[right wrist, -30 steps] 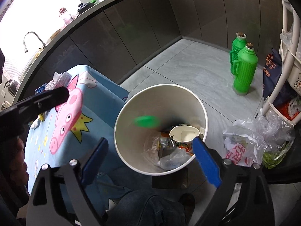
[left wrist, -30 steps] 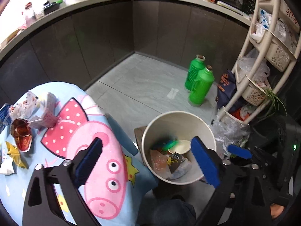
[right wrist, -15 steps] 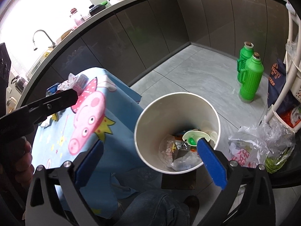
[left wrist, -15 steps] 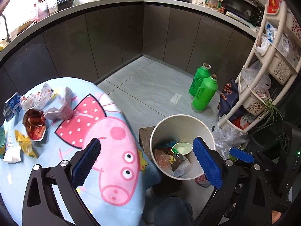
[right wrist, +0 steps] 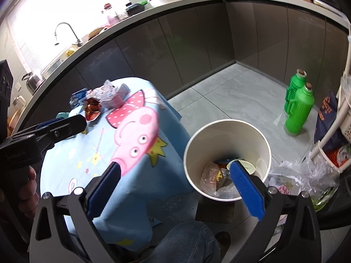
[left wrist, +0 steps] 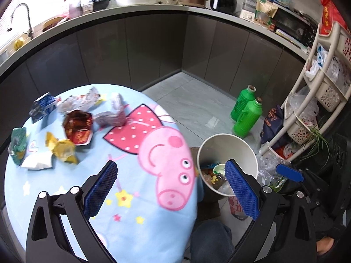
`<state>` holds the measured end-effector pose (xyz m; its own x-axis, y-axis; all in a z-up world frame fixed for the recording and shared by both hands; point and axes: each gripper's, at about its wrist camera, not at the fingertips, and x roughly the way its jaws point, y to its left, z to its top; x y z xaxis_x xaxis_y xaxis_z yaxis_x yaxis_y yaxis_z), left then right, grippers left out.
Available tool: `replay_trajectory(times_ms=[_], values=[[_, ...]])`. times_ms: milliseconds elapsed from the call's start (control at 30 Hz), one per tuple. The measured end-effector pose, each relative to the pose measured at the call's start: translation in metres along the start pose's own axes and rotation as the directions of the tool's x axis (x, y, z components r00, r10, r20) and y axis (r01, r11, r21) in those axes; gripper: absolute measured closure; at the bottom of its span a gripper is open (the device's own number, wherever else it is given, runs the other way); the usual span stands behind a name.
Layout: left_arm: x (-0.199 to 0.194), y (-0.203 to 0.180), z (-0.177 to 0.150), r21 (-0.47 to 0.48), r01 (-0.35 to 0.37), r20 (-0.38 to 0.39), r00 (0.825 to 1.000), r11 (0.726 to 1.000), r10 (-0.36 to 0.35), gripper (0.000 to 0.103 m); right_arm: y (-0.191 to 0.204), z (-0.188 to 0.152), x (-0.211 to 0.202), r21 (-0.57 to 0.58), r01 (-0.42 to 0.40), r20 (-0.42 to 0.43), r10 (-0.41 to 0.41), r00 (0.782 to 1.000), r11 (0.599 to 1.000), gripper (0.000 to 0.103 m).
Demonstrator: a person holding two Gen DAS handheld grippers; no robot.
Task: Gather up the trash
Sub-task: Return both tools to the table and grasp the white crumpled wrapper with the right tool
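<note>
Both my grippers are empty and spread wide: the left gripper (left wrist: 170,188) over the soft cartoon cloth (left wrist: 140,175) on the counter, the right gripper (right wrist: 175,188) beside the smooth, round paper bin (right wrist: 227,151) holding trash. I judge I'm between pickups. Next comes the crumpled, crinkly wrappers (left wrist: 76,127) farther across, starting with the nearest yellow one.
</note>
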<state>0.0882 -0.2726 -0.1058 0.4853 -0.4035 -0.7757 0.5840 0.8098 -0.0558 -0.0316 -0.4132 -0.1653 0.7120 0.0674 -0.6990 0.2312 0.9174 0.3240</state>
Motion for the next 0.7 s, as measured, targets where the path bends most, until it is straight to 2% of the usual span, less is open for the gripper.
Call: replay_trajectory(times_ms=[133,333,533,700], values=[[-0.019,0.023,-0.006,-0.029,-0.029,0.025,0.999,0.999,0.030,0.008,0.027,0.006,-0.004,-0.056,-0.017,0.006,0.018,1.000,0.998,0.003],[-0.039,0.076,-0.022,-0.108,-0.087,0.037,0.995,0.990,0.092,0.008,0.072,0.013,0.005,-0.143,-0.050,-0.012,0.049,0.999,0.989,0.003],[-0.045,0.144,-0.041,-0.227,-0.144,0.014,0.988,0.963,0.151,0.008,0.122,0.018,0.032,-0.222,-0.100,-0.066,0.088,0.994,0.970,0.003],[-0.042,0.187,-0.050,-0.289,-0.175,-0.011,0.984,0.941,0.180,0.009,0.164,0.029,0.063,-0.286,-0.147,-0.114,0.119,0.986,0.947,0.003]])
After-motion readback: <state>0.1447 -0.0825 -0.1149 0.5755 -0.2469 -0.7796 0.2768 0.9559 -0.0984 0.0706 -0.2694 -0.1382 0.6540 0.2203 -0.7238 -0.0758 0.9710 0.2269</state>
